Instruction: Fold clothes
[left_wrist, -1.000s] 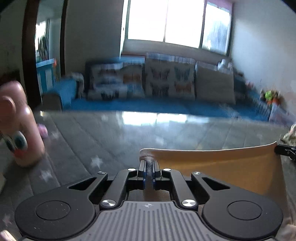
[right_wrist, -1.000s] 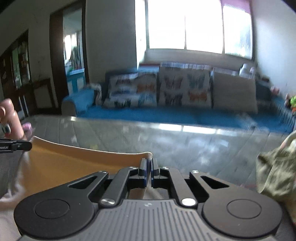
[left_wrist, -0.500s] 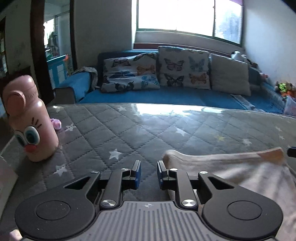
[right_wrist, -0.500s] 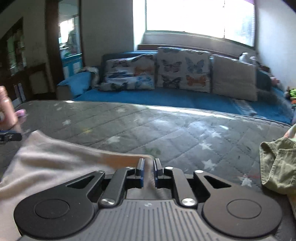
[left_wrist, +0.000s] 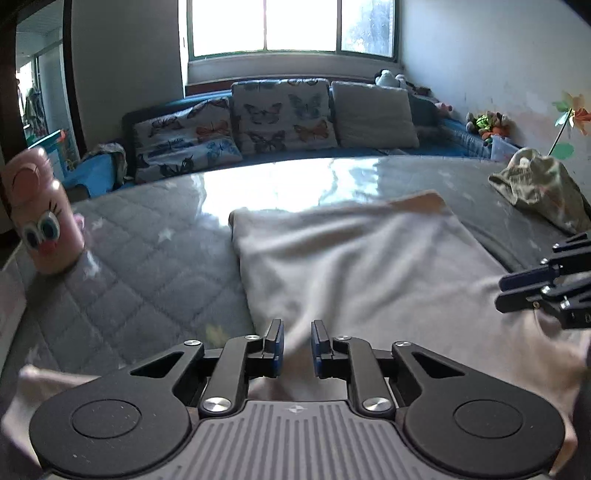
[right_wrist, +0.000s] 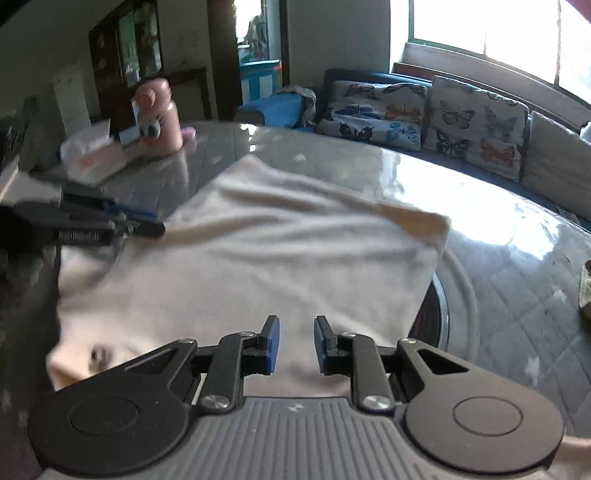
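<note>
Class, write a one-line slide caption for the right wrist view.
Right gripper open above the folded pale garment on the quilted table, left gripper alongside.

Soft matt cloth garment (left_wrist: 354, 258) lies on a glossy quilted table cover (left_wrist: 147, 280).

Pink bottle (left_wrist: 42, 214) (left) and green garment (left_wrist: 539, 188) flank open tabletop (left_wrist: 147, 266).

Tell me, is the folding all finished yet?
Not yet. Done: the pale pinkish-white cloth garment lies doubled over on the grey quilted star-patterned table cover. In hand: nothing, since the left gripper and right gripper are both open above it. Left: probably another fold, and the crumpled olive-green garment waits at the side, unfolded.
</note>
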